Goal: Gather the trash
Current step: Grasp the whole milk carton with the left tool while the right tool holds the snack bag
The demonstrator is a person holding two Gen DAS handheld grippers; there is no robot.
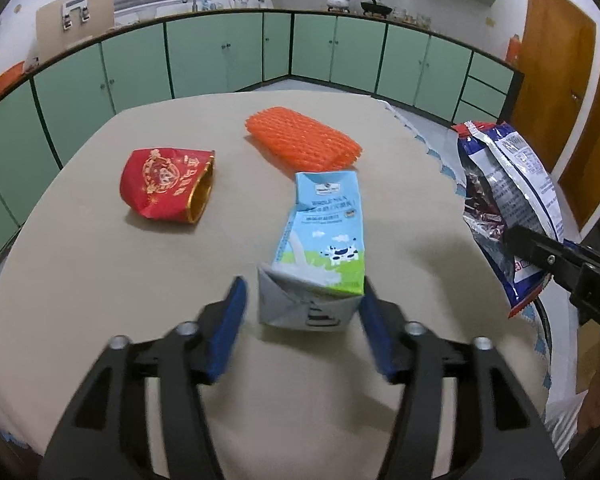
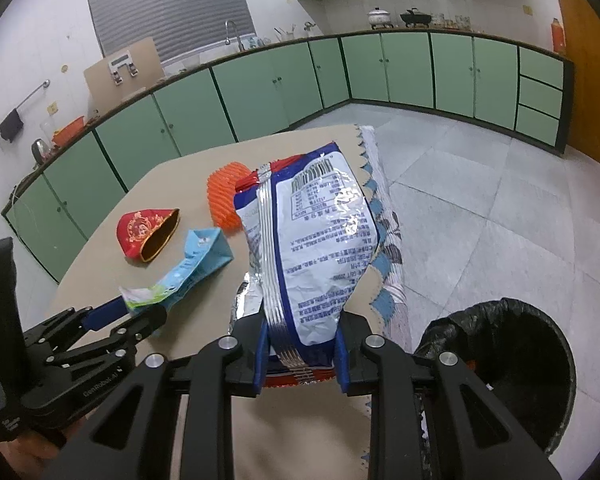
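Note:
A blue milk carton (image 1: 320, 248) lies flattened on the beige table (image 1: 100, 280). My left gripper (image 1: 302, 300) is open, its blue pads on either side of the carton's near end; it also shows in the right wrist view (image 2: 112, 312). My right gripper (image 2: 300, 344) is shut on a blue and white snack bag (image 2: 312, 248), held up over the table's right edge; the bag also shows in the left wrist view (image 1: 508, 200). A red and gold wrapper (image 1: 166, 184) and an orange foam net (image 1: 300, 142) lie farther back.
A bin lined with a black bag (image 2: 500, 372) stands on the tiled floor right of the table. Green cabinets (image 1: 204, 56) run along the far walls. A wooden door (image 1: 552, 80) is at the right.

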